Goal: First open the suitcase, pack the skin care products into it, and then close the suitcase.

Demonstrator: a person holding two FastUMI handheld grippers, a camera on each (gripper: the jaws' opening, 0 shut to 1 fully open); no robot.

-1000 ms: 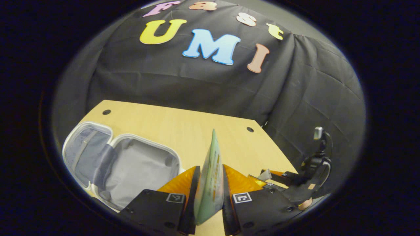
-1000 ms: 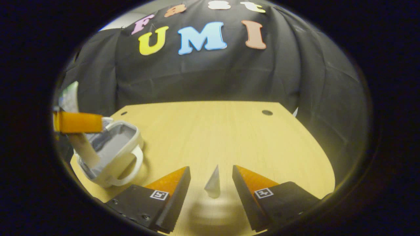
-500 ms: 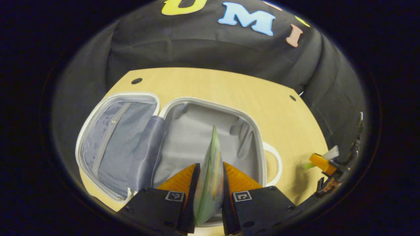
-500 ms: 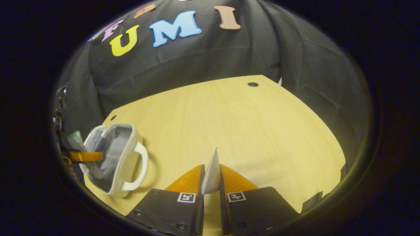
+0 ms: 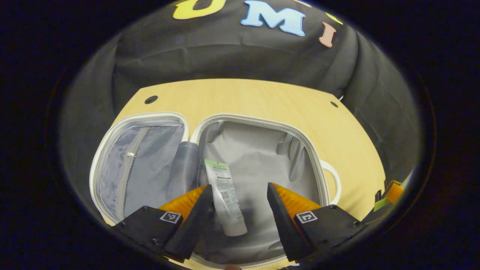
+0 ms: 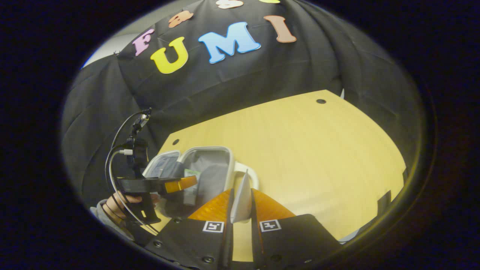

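Suitcase (image 5: 210,123) open, tube (image 5: 225,195) perhaps inside

a light yellow wood-grain table (image 6: 318,150) with small round dark holes (image 5: 151,99) near its far corners stood in front of a wrinkled black cloth wall (image 6: 232,82). a pale plain wall patch (image 6: 107,47) showed above the cloth's left edge.

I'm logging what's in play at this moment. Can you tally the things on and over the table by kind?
Suitcases: 1, the open suitcase.
Skin care tubes: 2, tube in the suitcase; tube held by the right gripper.
Grippers: 2, left gripper, right gripper.
Total: 5.
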